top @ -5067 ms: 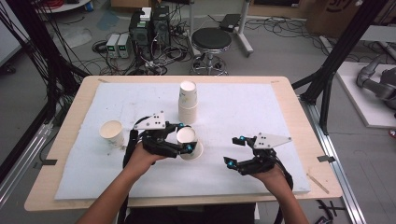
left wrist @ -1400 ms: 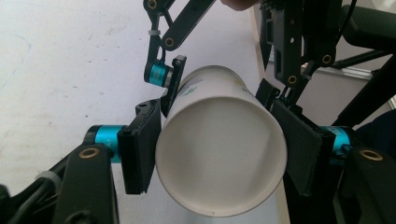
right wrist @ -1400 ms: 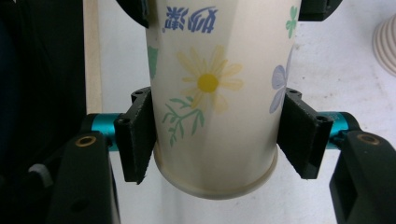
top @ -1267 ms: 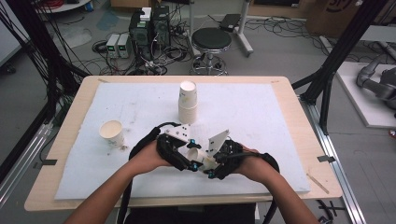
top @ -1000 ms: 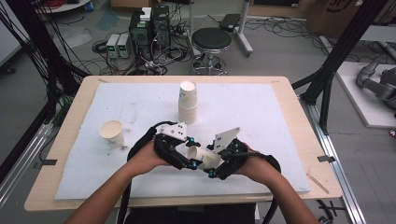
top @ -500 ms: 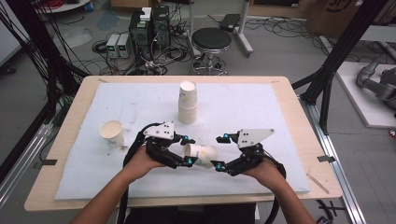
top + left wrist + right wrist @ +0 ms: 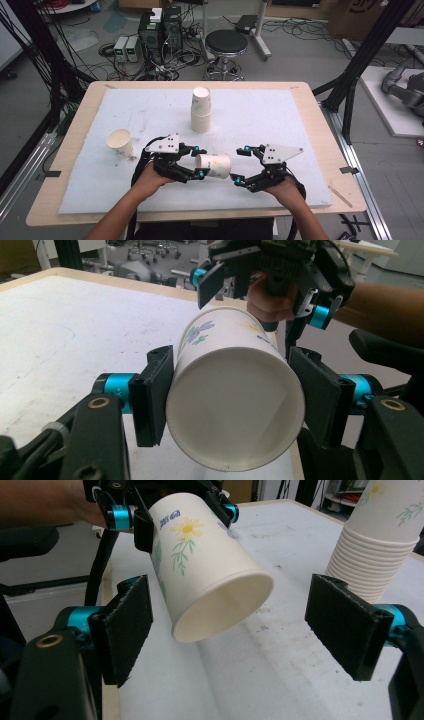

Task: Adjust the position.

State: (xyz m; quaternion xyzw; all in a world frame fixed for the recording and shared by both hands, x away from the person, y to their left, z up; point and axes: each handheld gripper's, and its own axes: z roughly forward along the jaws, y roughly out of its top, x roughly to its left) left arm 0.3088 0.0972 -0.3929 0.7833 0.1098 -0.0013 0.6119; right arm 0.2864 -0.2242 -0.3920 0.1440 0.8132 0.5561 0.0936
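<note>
A white paper cup (image 7: 215,166) with a flower print lies on its side in the air, just above the white mat (image 7: 280,120). My left gripper (image 7: 201,161) is shut on it, the pads pressing both sides near its wide mouth (image 7: 235,405). The cup's narrow end (image 7: 200,565) points at my right gripper (image 7: 239,164). That gripper is open and its jaws have just been opening. The cup's end sits about level with its fingertips, nearer one pad (image 7: 125,630), and touches neither.
A tall stack of paper cups (image 7: 201,110) stands upside down at the mat's middle back, close to my right gripper's far pad (image 7: 350,630). A single upright cup (image 7: 120,142) stands at the left. The wooden table edge (image 7: 330,150) frames the mat.
The two grippers were bunched together at the cup a second ago. The right gripper has since drawn back to the right and spread its jaws, while the left keeps the cup.
</note>
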